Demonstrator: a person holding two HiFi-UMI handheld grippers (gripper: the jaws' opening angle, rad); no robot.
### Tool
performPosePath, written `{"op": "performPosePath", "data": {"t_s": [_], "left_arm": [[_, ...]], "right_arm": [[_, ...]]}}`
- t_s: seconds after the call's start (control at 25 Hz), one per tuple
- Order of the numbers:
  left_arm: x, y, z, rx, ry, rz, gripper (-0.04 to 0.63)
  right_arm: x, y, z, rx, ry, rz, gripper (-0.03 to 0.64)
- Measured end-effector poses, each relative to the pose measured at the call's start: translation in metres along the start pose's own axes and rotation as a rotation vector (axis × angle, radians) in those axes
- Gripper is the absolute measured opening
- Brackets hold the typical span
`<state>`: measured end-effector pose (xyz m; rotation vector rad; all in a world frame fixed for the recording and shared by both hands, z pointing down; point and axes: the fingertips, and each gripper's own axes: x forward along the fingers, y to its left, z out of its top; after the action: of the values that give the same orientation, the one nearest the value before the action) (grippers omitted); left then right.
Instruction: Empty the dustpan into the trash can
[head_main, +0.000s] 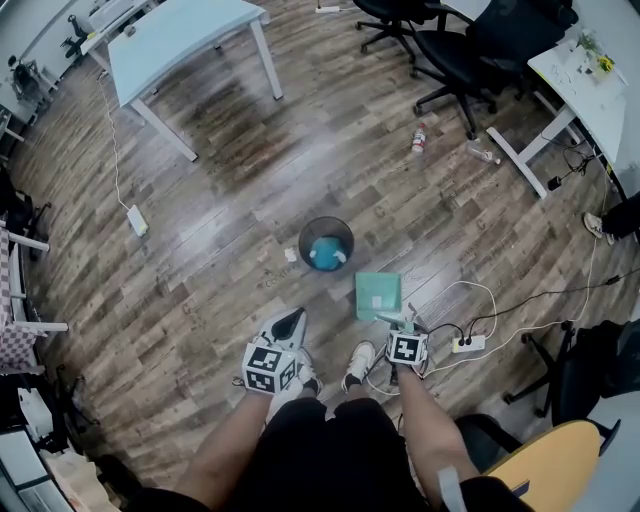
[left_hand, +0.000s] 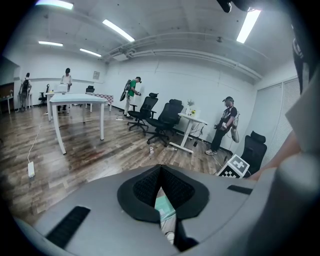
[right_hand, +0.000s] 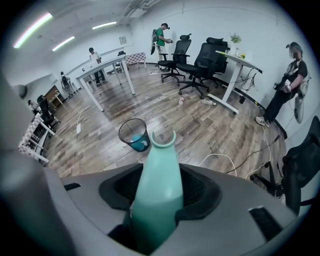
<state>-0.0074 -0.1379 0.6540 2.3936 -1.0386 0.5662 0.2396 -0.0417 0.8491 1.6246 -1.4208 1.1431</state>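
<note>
Trash can (head_main: 304, 240) holding blue waste (head_main: 322, 252). Dustpan (head_main: 378, 295) flat on floor (head_main: 200, 200), long axis from right gripper (head_main: 396, 322) toward can. Jaws slack around handle. Left gripper (head_main: 290, 322) clenched, empty.

Pretty standard open office here: dark wood-plank floor (head_main: 230, 190) with a bit of glare on it, white walls (left_hand: 200, 85), and long strip lights (left_hand: 117, 30) on the ceiling. There's a pale table (head_main: 180, 40) on white legs off to one side, a bunch of black office chairs (head_main: 470, 45) by a white desk (head_main: 580, 70), and a power strip (head_main: 468, 343) with cables snaking across the floor.
</note>
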Motion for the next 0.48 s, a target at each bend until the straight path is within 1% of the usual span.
{"op": "performPosePath", "data": {"t_s": [0.08, 0.12, 0.28, 0.48], "left_arm": [[0.0, 0.0, 0.004, -0.001, -0.009, -0.006, 0.012], [0.0, -0.001, 0.006, 0.0, -0.014, -0.009, 0.012], [-0.001, -0.005, 0.01, 0.005, -0.025, -0.023, 0.012], [-0.002, -0.012, 0.016, 0.014, -0.042, -0.045, 0.012]], "right_arm": [[-0.002, 0.004, 0.003, -0.015, -0.035, 0.022, 0.254], [-0.004, 0.004, 0.005, -0.024, -0.056, 0.028, 0.272], [-0.026, 0.007, 0.023, -0.044, -0.143, 0.037, 0.295], [-0.079, 0.014, 0.069, -0.068, -0.322, 0.048, 0.298]]}}
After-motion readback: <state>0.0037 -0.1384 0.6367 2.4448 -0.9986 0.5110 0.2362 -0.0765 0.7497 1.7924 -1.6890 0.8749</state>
